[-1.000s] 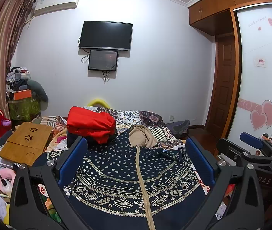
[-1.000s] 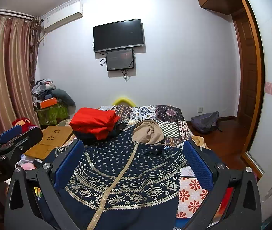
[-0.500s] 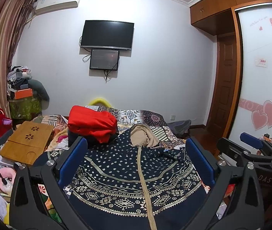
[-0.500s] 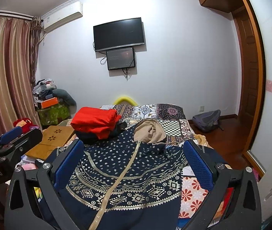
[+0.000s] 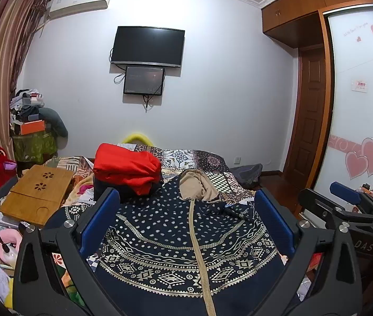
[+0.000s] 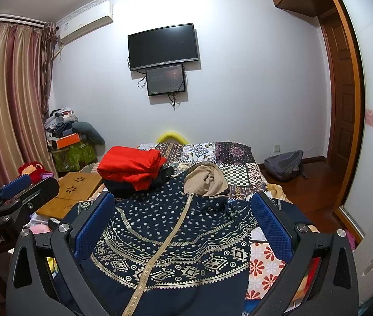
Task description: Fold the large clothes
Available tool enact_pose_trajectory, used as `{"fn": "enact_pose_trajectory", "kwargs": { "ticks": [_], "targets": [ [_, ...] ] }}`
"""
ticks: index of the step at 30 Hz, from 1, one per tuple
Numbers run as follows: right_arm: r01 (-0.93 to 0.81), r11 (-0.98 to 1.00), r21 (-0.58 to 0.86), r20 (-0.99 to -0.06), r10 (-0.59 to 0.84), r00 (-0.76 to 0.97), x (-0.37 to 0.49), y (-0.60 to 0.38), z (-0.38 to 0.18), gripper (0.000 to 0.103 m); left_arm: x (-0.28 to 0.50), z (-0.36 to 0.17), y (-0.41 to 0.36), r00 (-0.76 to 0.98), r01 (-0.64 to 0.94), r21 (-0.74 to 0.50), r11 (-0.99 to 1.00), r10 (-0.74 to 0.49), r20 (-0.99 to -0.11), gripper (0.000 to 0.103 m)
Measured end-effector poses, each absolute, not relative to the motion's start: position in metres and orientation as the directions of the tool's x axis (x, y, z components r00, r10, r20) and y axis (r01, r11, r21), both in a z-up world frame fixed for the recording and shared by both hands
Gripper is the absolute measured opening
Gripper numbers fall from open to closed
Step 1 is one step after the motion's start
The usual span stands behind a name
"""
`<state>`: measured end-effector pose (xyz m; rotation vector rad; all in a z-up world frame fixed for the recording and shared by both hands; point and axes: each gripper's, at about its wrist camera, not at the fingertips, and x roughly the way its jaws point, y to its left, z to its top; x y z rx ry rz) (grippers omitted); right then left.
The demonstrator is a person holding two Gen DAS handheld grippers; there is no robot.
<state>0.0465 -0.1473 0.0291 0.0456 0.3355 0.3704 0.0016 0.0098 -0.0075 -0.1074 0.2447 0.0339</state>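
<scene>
Jacket point(image 5: 176, 239) unmoved; both tools still hover, spread.

A large navy hooded jacket point(image 5: 176, 239) lies spread flat, front up, on the bed, filling the lower middle of both frames. It bears pale dots above and bands of beige geometric pattern below, with a closed beige zipper point(image 5: 199, 250) down its middle. Its beige-lined hood point(image 6: 207, 177) lies crumpled at the far end, near frame centre, one sleeve bunched to the right.
</scene>
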Motion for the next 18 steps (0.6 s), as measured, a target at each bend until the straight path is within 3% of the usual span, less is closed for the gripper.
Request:
{"fn": "enact_pose_trajectory", "kwargs": {
  "ticks": [18],
  "targets": [
    [-0.348, 0.932, 0.104, -0.313, 0.363, 0.878, 0.0458, -0.1464, 0.0296, 0.103, 0.0023, -0.0069, 0.0105, 0.97, -0.046, -0.103, 0.994, 0.02, -0.244, 0.103]
  ]
}}
